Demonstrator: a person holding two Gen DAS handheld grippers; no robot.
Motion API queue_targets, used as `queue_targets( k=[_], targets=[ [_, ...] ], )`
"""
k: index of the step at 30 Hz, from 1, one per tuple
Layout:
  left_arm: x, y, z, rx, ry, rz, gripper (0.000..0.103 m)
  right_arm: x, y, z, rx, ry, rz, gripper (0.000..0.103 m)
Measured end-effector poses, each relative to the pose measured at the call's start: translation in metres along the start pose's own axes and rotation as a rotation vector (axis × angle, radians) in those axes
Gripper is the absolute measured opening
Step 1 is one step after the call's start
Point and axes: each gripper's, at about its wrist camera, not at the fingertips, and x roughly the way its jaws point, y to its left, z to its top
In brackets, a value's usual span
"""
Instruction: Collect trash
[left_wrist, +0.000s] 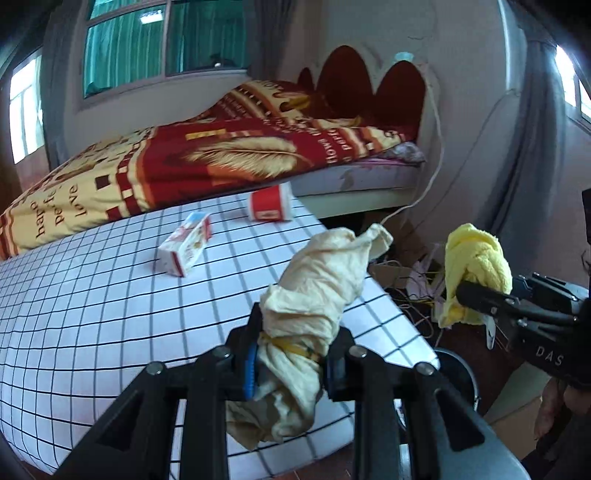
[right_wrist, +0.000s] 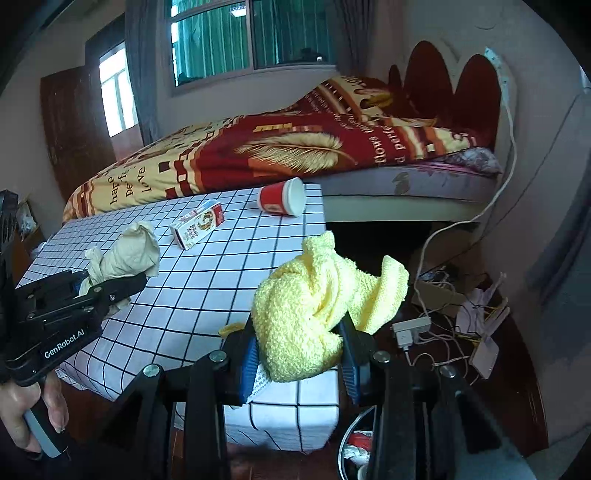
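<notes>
My left gripper is shut on a crumpled cream cloth and holds it above the near right part of the checked table. It also shows in the right wrist view. My right gripper is shut on a yellow towel just off the table's right corner; in the left wrist view the towel hangs beyond the edge. A small carton and a red paper cup on its side lie at the table's far side.
A bed with a red and yellow blanket stands behind the table. Cables, a power strip and papers lie on the floor at the right. A round bin rim shows below my right gripper.
</notes>
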Motion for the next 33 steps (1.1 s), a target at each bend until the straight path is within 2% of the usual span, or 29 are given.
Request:
queue_targets(
  k=[19,33],
  targets=[
    [0.004,-0.109,-0.016,0.13,0.034,-0.148,0.028,-0.06,-0.086,-0.056,0.105,-0.002,-0.105,0.04],
    [0.029,-0.173,-0.049,0.209,0.125,-0.234,0.028,-0.07,-0.141,-0.105,0.164,0.052,-0.15,0.04]
  ],
)
